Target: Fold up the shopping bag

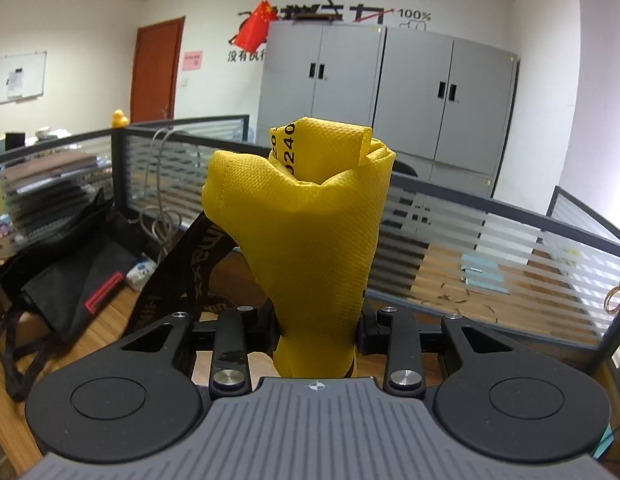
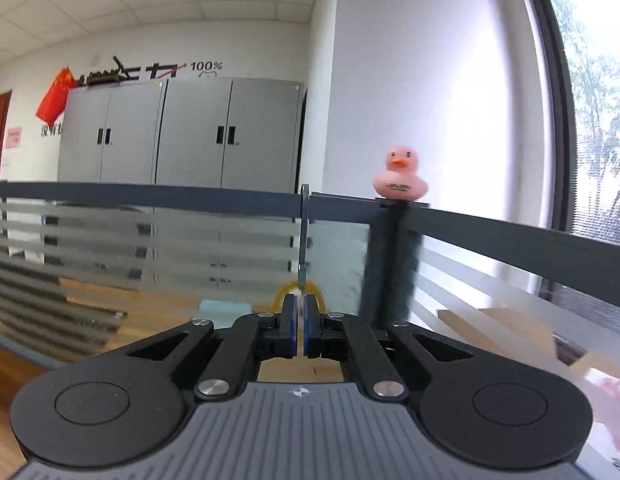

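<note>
While the left tool [image 1: 315,320] pinches a bunched yellow shopping bag [image 1: 310,216] and holds it upright above the desk [image 1: 122,312], the right tool [image 2: 300,320] is pressed together on nothing.

Gathered into a wad rather than a flat fold, the bag is gripped only near its lower end, so its loose top flap could spring open or the bundle could slide out. Its black straps [image 1: 186,268] dangle toward the desk clutter and may snag. The empty right tool gives no support.
</note>
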The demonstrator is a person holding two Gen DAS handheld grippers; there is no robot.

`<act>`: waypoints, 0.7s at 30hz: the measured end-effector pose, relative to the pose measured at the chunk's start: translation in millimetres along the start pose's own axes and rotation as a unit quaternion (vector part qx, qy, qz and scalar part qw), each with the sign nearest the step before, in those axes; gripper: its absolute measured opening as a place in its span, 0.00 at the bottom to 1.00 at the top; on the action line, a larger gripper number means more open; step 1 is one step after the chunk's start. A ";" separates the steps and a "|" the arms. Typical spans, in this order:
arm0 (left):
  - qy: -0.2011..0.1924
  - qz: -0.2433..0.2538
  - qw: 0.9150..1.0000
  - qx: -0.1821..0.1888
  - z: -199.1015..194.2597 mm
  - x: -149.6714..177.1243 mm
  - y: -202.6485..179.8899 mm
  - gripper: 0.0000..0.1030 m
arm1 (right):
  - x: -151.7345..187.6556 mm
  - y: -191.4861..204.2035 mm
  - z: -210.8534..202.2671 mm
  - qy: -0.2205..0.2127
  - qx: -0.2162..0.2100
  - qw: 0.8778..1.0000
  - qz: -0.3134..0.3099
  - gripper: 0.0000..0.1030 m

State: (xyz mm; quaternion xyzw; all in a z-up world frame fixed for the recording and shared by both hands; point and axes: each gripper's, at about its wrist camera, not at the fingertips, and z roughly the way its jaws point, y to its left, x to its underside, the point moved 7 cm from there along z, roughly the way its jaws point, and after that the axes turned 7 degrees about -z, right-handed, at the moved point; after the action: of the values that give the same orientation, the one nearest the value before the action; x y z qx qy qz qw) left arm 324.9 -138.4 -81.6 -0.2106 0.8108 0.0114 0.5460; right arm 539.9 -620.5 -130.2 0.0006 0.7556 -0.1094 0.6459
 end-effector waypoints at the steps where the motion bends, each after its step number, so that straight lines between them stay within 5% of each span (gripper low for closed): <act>1: 0.000 0.004 1.000 -0.003 -1.3 0.4 -2.2 0.36 | 0.9 -1.2 6.4 0.000 0.005 1.000 -0.005 0.01; 21: 0.011 0.028 0.999 0.013 18.7 -4.1 -42.8 0.36 | -4.2 -7.5 66.8 -0.041 -0.012 0.999 -0.010 0.01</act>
State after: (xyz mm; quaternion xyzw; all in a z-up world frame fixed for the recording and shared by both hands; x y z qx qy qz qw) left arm 357.8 -171.4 -76.4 -0.1812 0.8222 0.0138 0.5395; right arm 604.7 -638.3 -134.3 -0.0189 0.7294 -0.1068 0.6755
